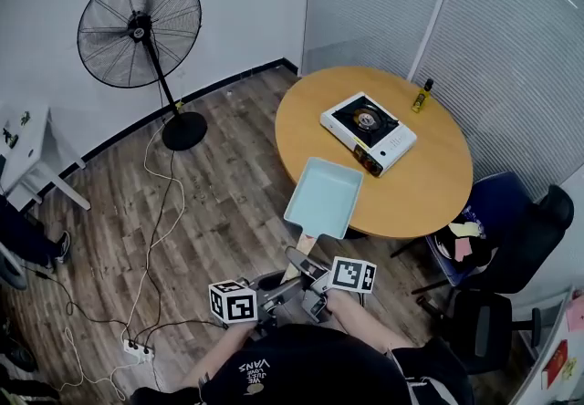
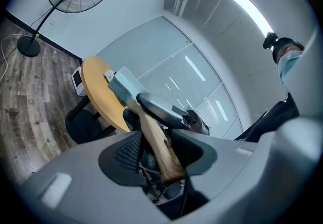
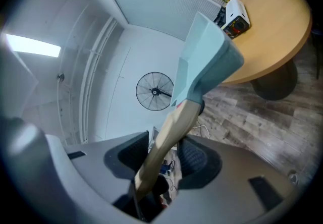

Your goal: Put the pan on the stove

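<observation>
Above the wood floor [image 1: 210,193], at the near edge of the round table [image 1: 429,184]: pale blue rectangular pan [image 1: 324,198] held in the air, open side up; its far end overlaps the table rim in the head view, its wooden handle [image 1: 303,246] points back toward the person.

Left gripper [image 1: 279,288]: jaws partly closed, both pads pressed on the handle near its butt end.

Right gripper [image 1: 314,279]: jaws likewise narrowed, clamped on the same handle, just beside the left one.

Stove [image 1: 368,130]: white, single burner, sits on the table toward its far side, burner bare; well apart from the pan.

Small yellow bottle [image 1: 421,96] upright beyond the stove; standing fan [image 1: 140,27] by the wall at left; dark chair [image 1: 497,239] at the table's right; power strip [image 1: 138,351] and cables on the floor.
</observation>
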Demonstrator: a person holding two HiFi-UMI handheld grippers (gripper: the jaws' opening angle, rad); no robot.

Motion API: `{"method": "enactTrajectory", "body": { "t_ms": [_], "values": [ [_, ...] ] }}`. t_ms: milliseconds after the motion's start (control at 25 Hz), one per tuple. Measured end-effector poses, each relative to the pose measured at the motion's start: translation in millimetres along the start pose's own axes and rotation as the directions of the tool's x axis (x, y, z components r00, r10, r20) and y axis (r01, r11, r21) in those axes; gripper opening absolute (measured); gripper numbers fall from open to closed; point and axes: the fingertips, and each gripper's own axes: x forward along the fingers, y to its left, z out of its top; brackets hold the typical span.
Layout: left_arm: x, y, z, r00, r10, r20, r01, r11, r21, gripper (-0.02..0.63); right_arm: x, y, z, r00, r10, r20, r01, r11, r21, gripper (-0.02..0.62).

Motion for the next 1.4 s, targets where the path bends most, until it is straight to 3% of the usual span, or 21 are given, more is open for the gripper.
{"method": "enactTrajectory", "body": {
  "t_ms": [440,840,1120,1400],
  "values": [
    [-19.6,59.7,82.3,0.996,-0.052,-0.073,0.055,0.998,0.038,0.166,90.3,5.1,44.5,0.995,-0.009,0.095,0.007,1.000,0.016,0.153],
    [-14.1,87.5,118.2,0.985,-0.105,-0.135,0.109,0.994,0.023,0.167,121.6,-3.8,74.5,0.982,-0.060,0.177,0.053,0.998,0.045,0.153],
    [22.9,99.5,130.3,0.978,-0.123,-0.170,0.125,0.992,0.002,0.169,116.7,-27.3,109.9,0.976,-0.086,0.203,0.072,0.995,0.075,0.153],
    [89.9,105.2,150.9,0.973,-0.134,-0.187,0.136,0.991,0.000,0.169,97.8,-54.4,173.2,0.970,-0.095,0.225,0.078,0.994,0.082,0.153]
  ]
}}
